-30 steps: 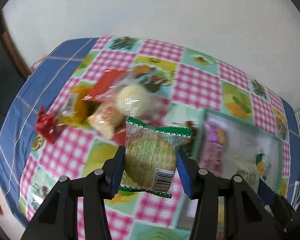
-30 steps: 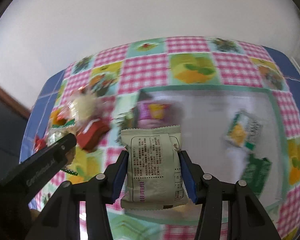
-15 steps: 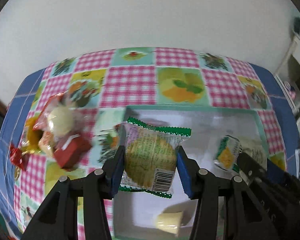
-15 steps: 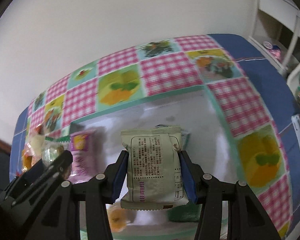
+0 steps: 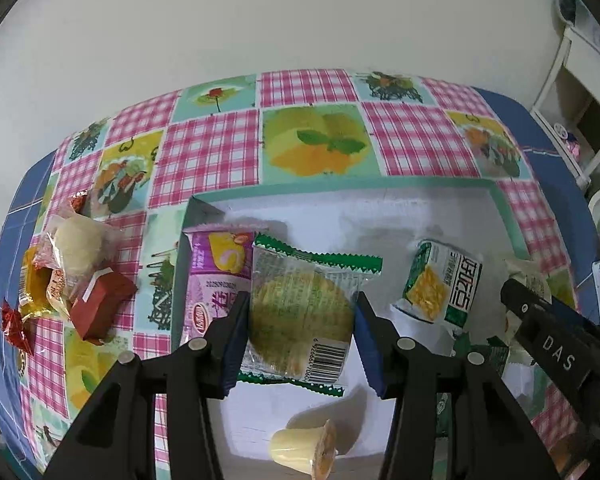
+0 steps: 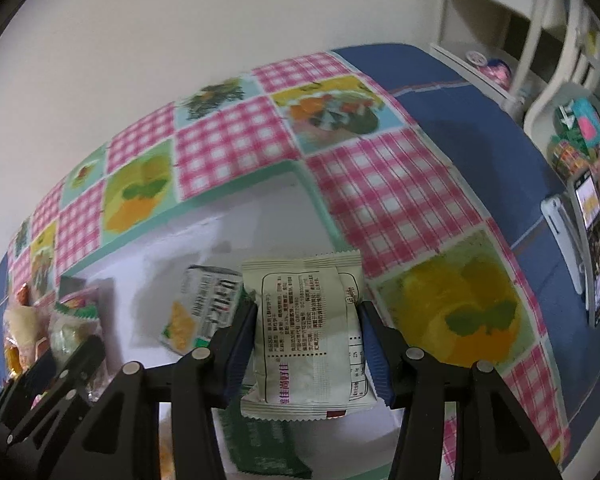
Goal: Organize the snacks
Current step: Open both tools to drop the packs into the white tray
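Note:
My left gripper (image 5: 300,340) is shut on a clear green-edged cake packet (image 5: 300,312) and holds it over the white tray with a teal rim (image 5: 340,190). My right gripper (image 6: 308,348) is shut on a pale green snack packet (image 6: 308,328) over the tray's right part (image 6: 240,178). In the tray lie a purple roll packet (image 5: 216,272), a green and white packet (image 5: 444,284), a jelly cup (image 5: 304,448) and a dark green packet (image 6: 260,444). The right gripper shows at the right of the left wrist view (image 5: 560,352).
Left of the tray, on the checked tablecloth (image 5: 208,152), lies a pile of loose snacks: a red box (image 5: 100,304), a round white bun packet (image 5: 78,246), yellow and red wrappers (image 5: 16,324). A white shelf (image 6: 520,20) and a phone (image 6: 596,248) stand at the right.
Both grippers have moved right and down toward the tray with their packets still held. The left one now hangs lower over the tray's middle; the right one has reached the tray's right side.

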